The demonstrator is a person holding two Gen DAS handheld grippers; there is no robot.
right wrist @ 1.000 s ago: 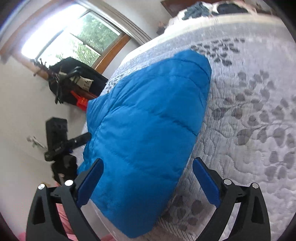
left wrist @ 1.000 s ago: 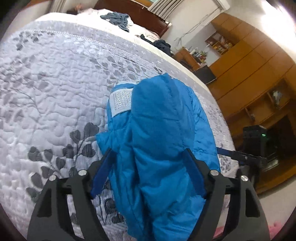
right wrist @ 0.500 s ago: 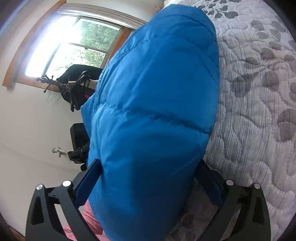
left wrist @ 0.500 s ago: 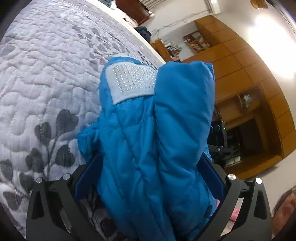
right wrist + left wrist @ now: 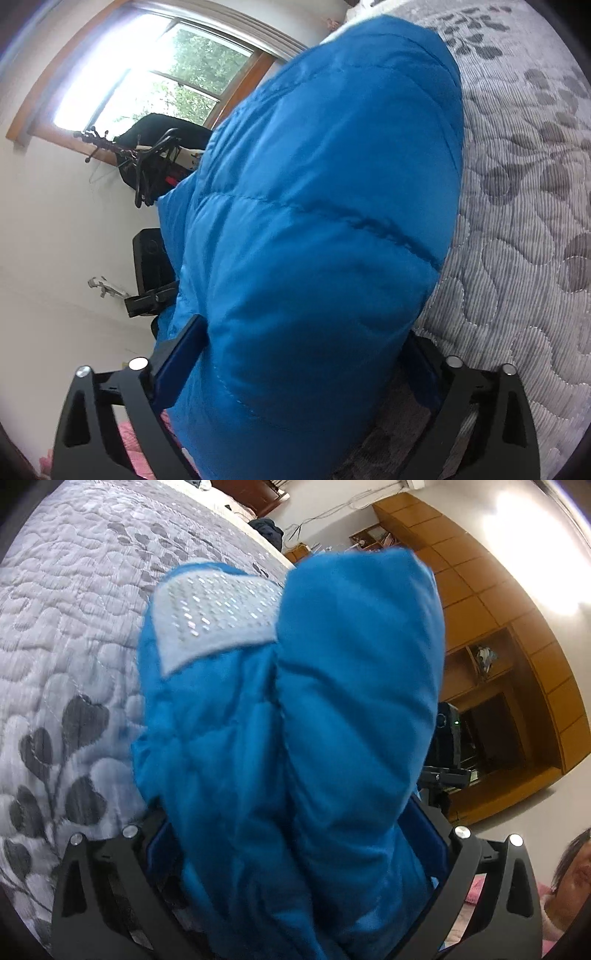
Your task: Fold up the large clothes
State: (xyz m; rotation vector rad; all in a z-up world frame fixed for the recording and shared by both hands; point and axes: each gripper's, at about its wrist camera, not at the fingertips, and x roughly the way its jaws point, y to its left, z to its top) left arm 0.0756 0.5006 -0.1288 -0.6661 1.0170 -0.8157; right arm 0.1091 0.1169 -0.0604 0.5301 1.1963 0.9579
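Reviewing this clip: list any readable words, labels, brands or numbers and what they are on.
None can be read.
The pale patch on the blue jacket carries only rows of shiny studs, no letters.
The white item by the window is too blurred to tell.

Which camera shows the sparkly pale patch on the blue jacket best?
The left wrist view. There the pale studded patch lies in plain sight on the upper left of the blue jacket, above the left gripper. The right wrist view shows only smooth quilted jacket between the right gripper's fingers; no patch is visible.
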